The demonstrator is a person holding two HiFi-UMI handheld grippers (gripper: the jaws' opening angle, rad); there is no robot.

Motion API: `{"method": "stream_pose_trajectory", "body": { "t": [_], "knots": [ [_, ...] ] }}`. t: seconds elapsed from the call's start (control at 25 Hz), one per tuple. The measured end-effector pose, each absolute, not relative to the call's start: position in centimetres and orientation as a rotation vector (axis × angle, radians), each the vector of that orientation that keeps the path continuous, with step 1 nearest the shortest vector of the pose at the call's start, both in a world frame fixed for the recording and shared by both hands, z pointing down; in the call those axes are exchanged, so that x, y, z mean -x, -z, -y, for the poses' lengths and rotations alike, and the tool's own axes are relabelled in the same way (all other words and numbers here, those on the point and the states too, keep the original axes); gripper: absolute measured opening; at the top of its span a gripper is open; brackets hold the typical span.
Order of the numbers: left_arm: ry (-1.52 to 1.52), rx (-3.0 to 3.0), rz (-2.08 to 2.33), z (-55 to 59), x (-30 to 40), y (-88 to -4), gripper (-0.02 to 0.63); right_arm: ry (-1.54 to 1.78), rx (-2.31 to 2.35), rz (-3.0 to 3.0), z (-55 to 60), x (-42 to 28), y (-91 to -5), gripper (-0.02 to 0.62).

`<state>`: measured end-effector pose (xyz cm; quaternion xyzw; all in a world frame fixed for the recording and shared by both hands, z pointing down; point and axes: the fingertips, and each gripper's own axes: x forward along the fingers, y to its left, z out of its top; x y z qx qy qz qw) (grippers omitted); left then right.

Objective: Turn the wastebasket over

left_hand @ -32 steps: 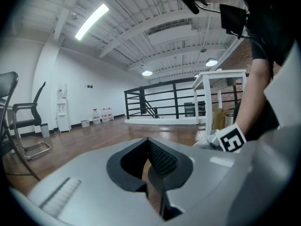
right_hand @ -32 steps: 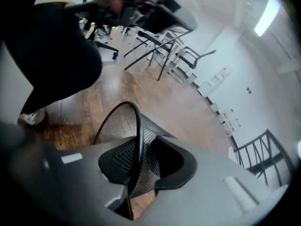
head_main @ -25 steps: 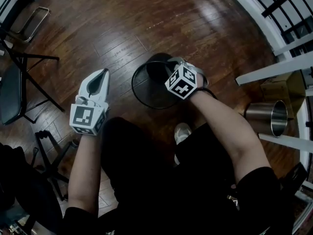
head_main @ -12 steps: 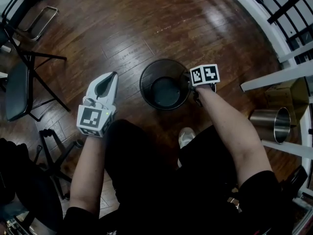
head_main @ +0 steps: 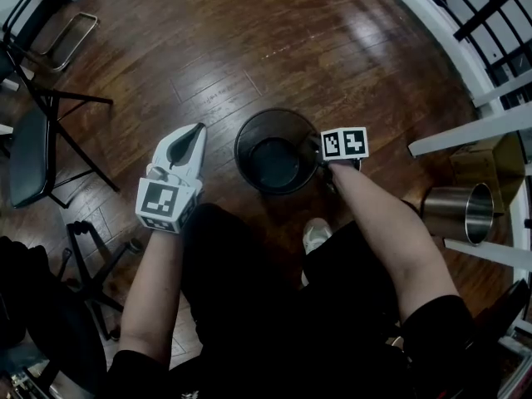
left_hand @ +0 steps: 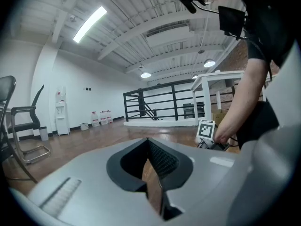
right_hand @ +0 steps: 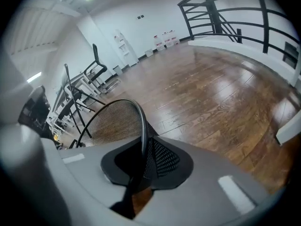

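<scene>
The black mesh wastebasket stands upright on the wood floor with its mouth up, in front of the person's knees. My right gripper is at the right side of its rim, cube on top. In the right gripper view the thin rim runs between the jaws of my right gripper. Those jaws have just been opening, and a strip of floor shows beside the rim. My left gripper hovers left of the basket, apart from it, tips together and empty. The left gripper view shows my left gripper pointing across the room.
A steel bin stands at the right beside a white railing post and a cardboard box. A black chair and stand legs are at the left. The person's shoe is just behind the basket.
The basket was tipped on its side a second ago and now stands upright, mouth up. My right gripper rolled over with the rim and sank. The left gripper hardly moved.
</scene>
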<state>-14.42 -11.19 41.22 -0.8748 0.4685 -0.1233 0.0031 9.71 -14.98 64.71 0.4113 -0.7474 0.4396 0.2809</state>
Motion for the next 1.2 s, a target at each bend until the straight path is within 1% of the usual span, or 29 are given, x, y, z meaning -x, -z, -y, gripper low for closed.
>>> {"method": "stream_pose_trajectory", "body": {
  "t": [0.08,0.12,0.16,0.2,0.32,0.4,0.48,0.52,0.6,0.68,0.72,0.76,0.96,1.08,1.2],
  "knots": [
    [0.376,2.748,-1.460,11.3,13.9,-41.1,0.000,-1.145,-1.078,2.027,14.9,-9.5,-64.6,0.057],
    [0.373,2.749,-1.454,11.4,13.6,-41.0,0.000,-1.118,-1.061,2.025,14.8,-9.6,-64.5,0.076],
    [0.373,2.750,-1.449,11.3,13.5,-40.9,0.000,-1.096,-1.046,2.018,14.6,-9.8,-64.4,0.128],
    [0.373,2.751,-1.448,11.3,13.5,-40.9,0.000,-1.087,-1.037,2.014,14.3,-10.2,-64.0,0.162],
    [0.362,2.752,-1.476,11.8,13.8,-40.9,0.000,-1.073,-1.040,2.058,14.6,-11.4,-60.7,0.178],
    [0.353,2.756,-1.495,12.3,13.6,-40.9,0.000,-0.926,-0.985,2.150,15.1,-10.9,-57.2,0.179],
    [0.332,2.768,-1.502,12.4,12.6,-41.0,0.000,-0.673,-0.879,2.294,15.0,-8.9,-52.8,0.165],
    [0.297,2.781,-1.509,12.4,12.0,-41.0,0.000,-0.533,-0.839,2.383,14.9,-7.7,-50.2,0.148],
    [0.153,2.845,-1.550,12.4,11.1,-41.5,0.000,-0.265,-0.824,2.563,14.7,-5.8,-45.1,0.114],
    [0.035,2.917,-1.609,12.3,10.6,-42.8,0.000,-0.121,-0.898,2.698,14.6,-5.2,-42.3,0.088],
    [0.042,2.930,-1.628,12.2,10.5,-43.6,0.000,-0.130,-0.953,2.737,14.6,-5.2,-42.0,0.031],
    [0.080,2.927,-1.638,12.0,10.3,-44.2,0.000,-0.169,-1.001,2.758,14.8,-5.1,-42.2,0.003],
    [0.293,2.833,-1.695,12.4,10.1,-44.9,0.000,-0.243,-1.064,2.723,16.3,-4.6,-44.4,0.002],
    [0.317,2.775,-1.737,13.0,10.7,-44.1,0.000,-0.374,-1.171,2.691,17.6,-5.8,-45.3,0.002],
    [0.303,2.725,-1.732,13.2,11.4,-43.0,0.000,-0.440,-1.270,2.717,18.3,-6.2,-44.0,0.002]
  ]
}}
